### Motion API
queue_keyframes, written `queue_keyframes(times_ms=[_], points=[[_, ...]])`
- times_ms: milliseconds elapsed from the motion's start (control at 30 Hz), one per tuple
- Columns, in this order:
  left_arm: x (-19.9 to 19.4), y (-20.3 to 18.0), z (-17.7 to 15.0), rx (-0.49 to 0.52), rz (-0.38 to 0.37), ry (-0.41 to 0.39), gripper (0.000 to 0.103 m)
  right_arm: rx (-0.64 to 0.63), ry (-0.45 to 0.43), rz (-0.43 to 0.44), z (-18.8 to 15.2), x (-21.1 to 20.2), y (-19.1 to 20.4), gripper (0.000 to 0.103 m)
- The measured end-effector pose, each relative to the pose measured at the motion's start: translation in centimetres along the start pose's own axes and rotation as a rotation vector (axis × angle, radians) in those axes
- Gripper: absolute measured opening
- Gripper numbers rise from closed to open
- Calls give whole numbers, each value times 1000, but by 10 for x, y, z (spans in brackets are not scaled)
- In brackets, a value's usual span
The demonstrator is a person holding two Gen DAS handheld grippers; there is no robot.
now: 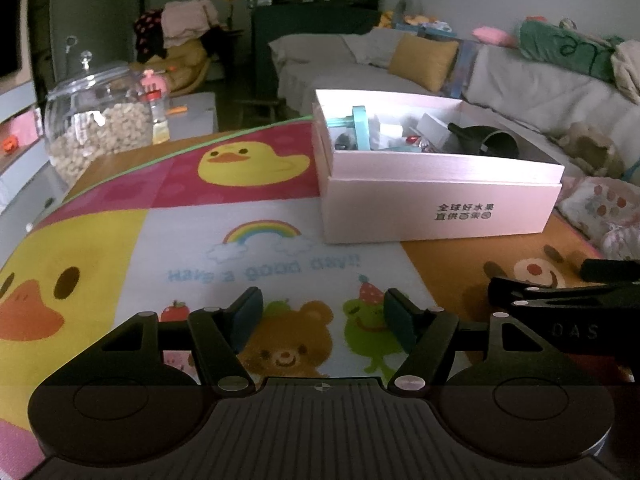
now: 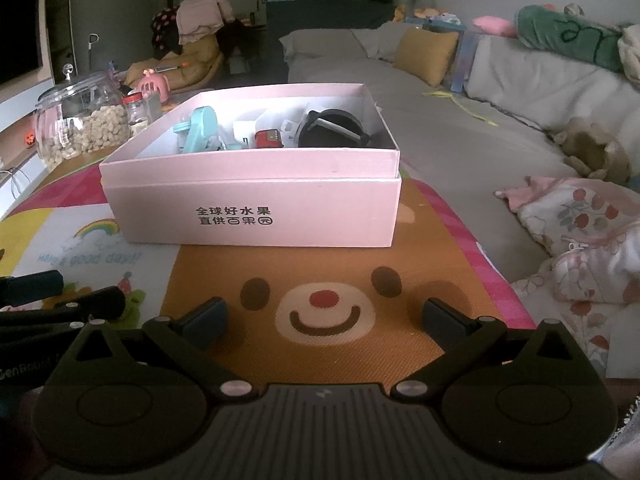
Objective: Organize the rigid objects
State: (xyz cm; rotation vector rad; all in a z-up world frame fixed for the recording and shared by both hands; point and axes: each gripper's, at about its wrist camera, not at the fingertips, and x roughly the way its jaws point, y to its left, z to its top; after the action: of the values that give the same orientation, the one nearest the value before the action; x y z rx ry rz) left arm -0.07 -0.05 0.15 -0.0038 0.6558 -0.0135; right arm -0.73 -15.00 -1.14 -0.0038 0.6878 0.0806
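A pink cardboard box with black Chinese print stands open on a cartoon play mat. Inside lie a black round cup, a teal plastic piece, a small red item and white items. My left gripper is open and empty over the mat, short of the box. My right gripper is open and empty, in front of the box; it shows at the right edge of the left wrist view.
A clear jar of nuts and a small red-lidded jar stand at the mat's far left. A grey sofa with a yellow cushion and bedding lies to the right.
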Motion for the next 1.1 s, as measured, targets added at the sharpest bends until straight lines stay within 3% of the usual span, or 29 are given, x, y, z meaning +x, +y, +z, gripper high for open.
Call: queue_keyframes(times_ms=[1100], points=[[0, -2, 0, 2, 5, -3, 74, -7, -2, -5, 0, 0, 0, 103]])
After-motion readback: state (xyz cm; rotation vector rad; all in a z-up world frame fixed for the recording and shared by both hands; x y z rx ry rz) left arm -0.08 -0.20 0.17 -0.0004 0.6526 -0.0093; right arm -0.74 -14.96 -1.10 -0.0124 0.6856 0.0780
